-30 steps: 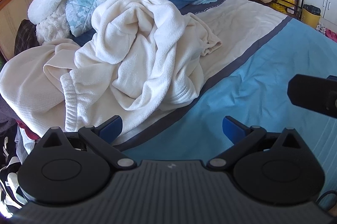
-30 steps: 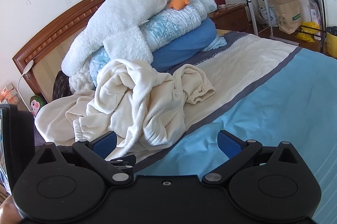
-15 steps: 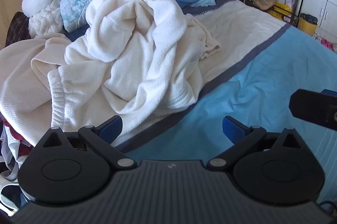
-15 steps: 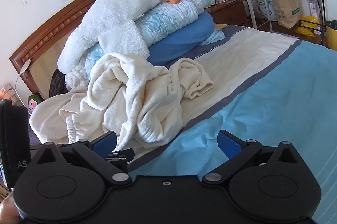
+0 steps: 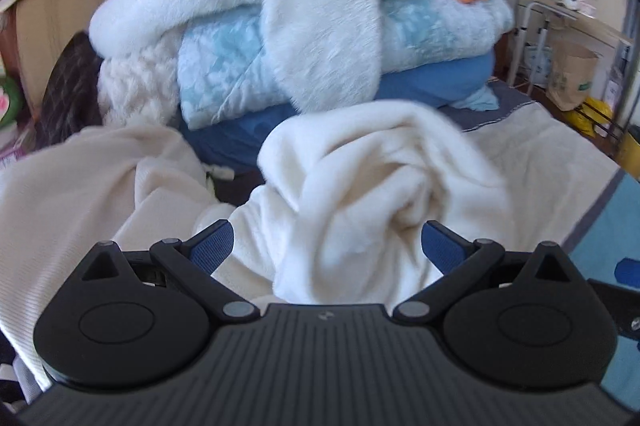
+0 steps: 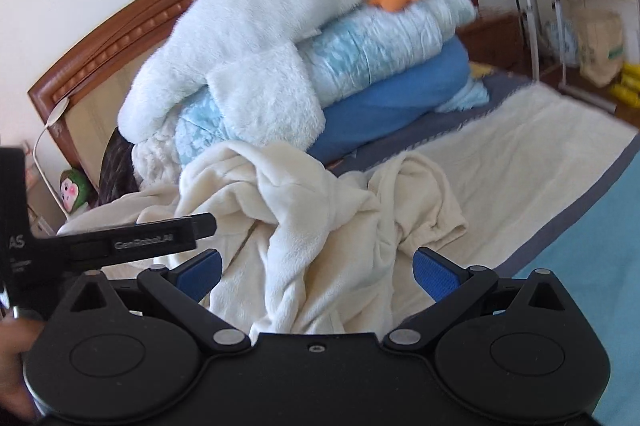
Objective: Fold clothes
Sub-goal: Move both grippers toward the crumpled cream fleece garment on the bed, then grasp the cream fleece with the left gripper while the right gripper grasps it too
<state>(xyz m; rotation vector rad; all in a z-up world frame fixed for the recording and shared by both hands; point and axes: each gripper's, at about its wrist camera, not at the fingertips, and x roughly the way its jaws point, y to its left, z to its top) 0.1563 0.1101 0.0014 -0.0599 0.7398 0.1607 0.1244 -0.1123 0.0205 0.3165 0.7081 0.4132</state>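
The bed [image 6: 560, 162] carries a stack of bedding [image 6: 360, 66] by the headboard, w/ the crumpled cream clothes [image 6: 320, 226] lying in front of it. Left claw [image 5: 326, 244] and right claw [image 6: 316, 268] are both released, empty, just above the clothes.

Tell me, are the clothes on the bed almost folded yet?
Not yet. Nothing looks folded: the cream clothes lie in a crumpled heap on the bed, below the stacked bedding. Right now the left gripper and right gripper are both open, right over the heap, holding nothing. Still left: grabbing a piece, spreading it flat and folding it.
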